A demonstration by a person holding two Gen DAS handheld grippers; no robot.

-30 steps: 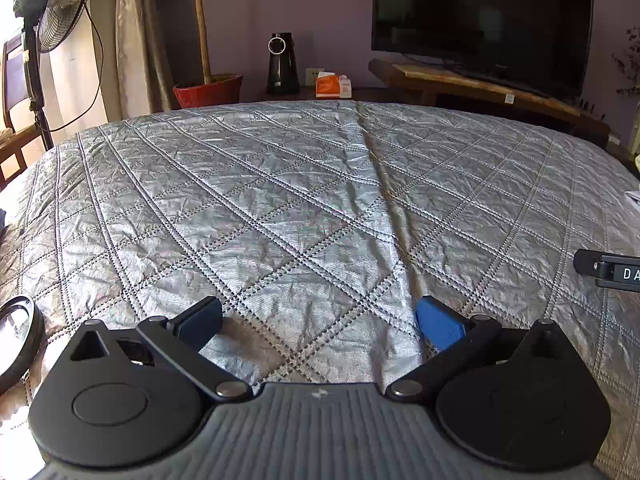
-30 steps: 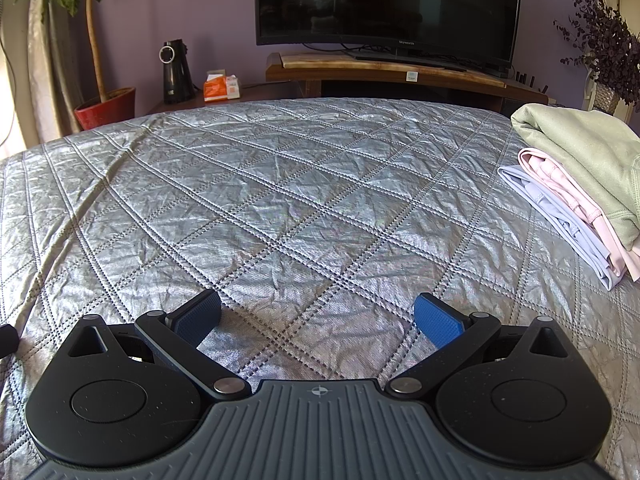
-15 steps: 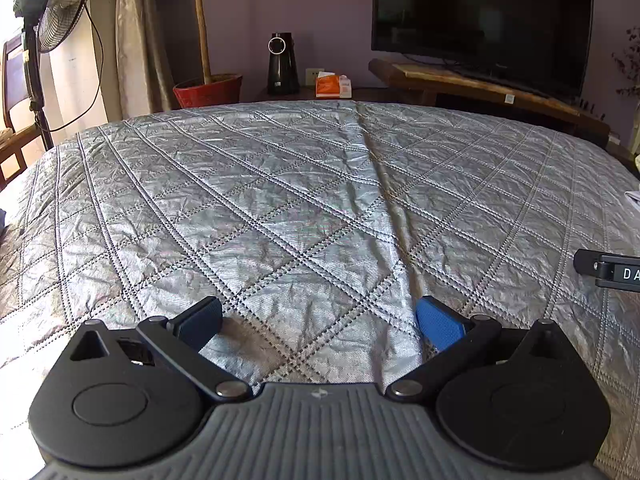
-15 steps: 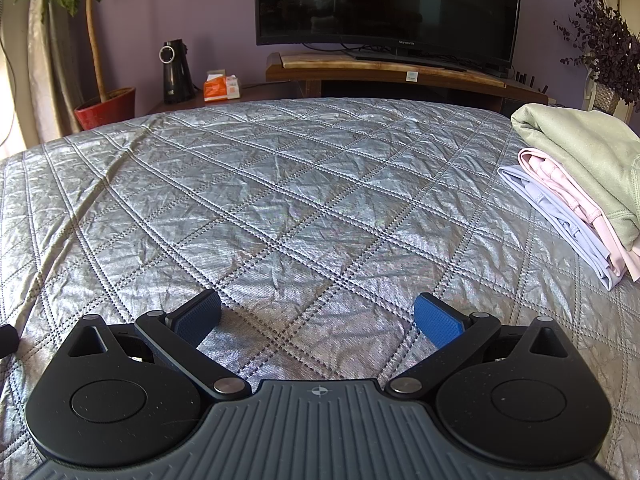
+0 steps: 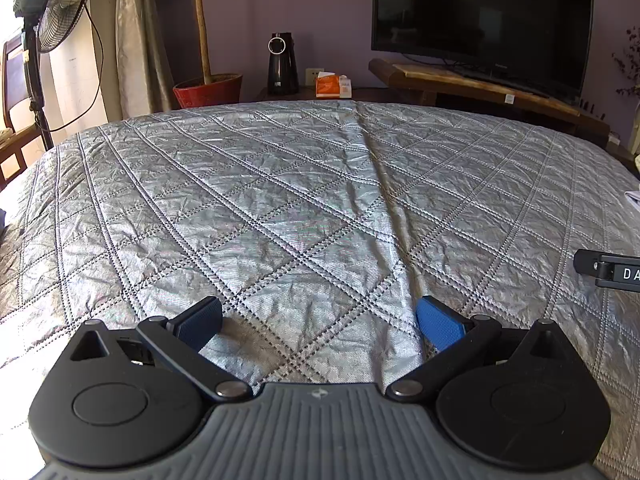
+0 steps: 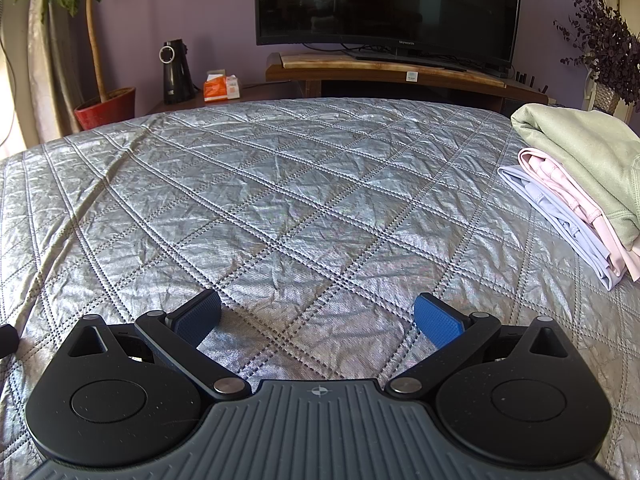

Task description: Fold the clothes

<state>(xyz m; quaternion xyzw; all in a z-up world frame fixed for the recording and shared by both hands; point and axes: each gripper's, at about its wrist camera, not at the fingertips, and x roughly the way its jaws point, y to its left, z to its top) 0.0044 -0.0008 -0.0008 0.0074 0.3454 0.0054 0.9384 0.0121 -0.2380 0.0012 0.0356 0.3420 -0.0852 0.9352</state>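
Note:
A stack of folded clothes lies at the right edge of the bed in the right wrist view: a green garment [image 6: 580,156] on top, a pink one [image 6: 560,184] under it, a pale lilac one [image 6: 560,220] at the bottom. My right gripper [image 6: 318,318] is open and empty, low over the silver quilted bedspread [image 6: 280,200], left of the stack. My left gripper [image 5: 320,320] is open and empty over the same bedspread [image 5: 280,200]. Part of the right gripper's body [image 5: 608,272] shows at the right edge of the left wrist view.
Beyond the bed stand a TV [image 6: 388,4] on a wooden stand [image 6: 400,72], a black appliance [image 6: 176,72], an orange tissue box [image 6: 220,88], a potted tree in a red pot [image 6: 106,108] and a fan [image 5: 52,12] with a chair at the left.
A round dark object at the left edge of the left wrist view one second ago is gone from view. Both grippers have stayed still and open.

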